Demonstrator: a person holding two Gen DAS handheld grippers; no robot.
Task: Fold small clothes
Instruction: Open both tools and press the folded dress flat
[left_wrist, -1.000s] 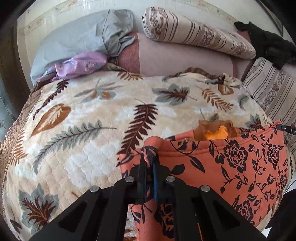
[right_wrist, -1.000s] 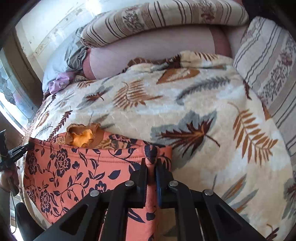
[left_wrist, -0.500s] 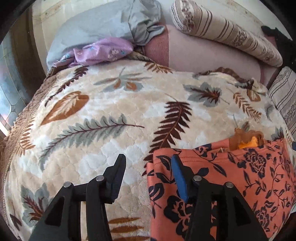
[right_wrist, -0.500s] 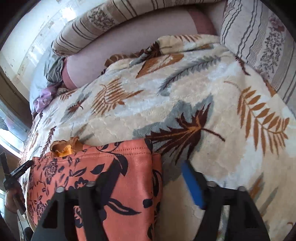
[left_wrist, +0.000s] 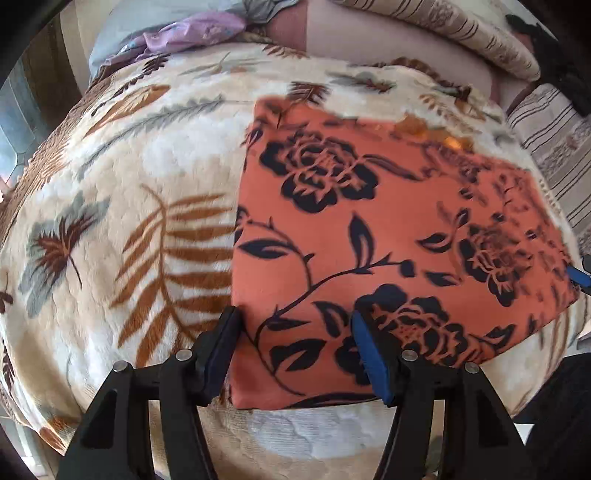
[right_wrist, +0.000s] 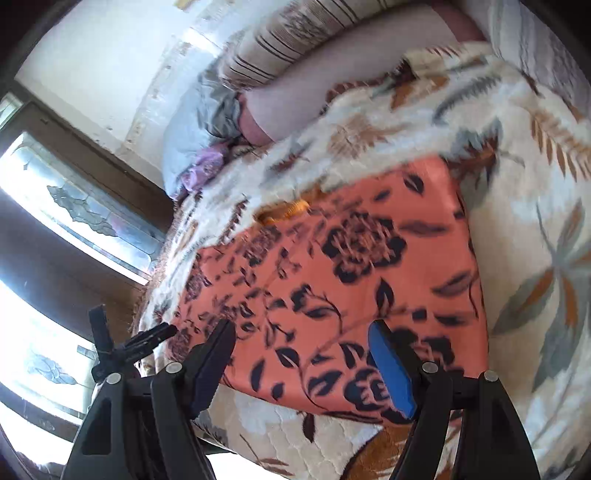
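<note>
An orange garment with a black flower print (left_wrist: 369, 229) lies folded flat on the leaf-print blanket (left_wrist: 122, 206). A bit of orange-yellow lining (left_wrist: 439, 134) shows at its far edge. My left gripper (left_wrist: 295, 350) is open and empty, its jaws standing over the garment's near left corner. In the right wrist view the garment (right_wrist: 332, 280) lies flat too. My right gripper (right_wrist: 301, 362) is open and empty above its near edge. The left gripper's tip (right_wrist: 147, 338) shows at the garment's left side in that view.
Striped pillows (left_wrist: 436, 33) and a pink bolster (left_wrist: 388, 51) lie at the head of the bed. A grey pillow with a purple cloth (left_wrist: 192, 33) sits at the back left. A window (right_wrist: 55, 229) is on the left. The bed's near edge (right_wrist: 295, 435) is close below.
Both grippers let go of the garment's corners and opened wide. They drew back toward the near edge, and the garment now lies folded flat on the blanket.
</note>
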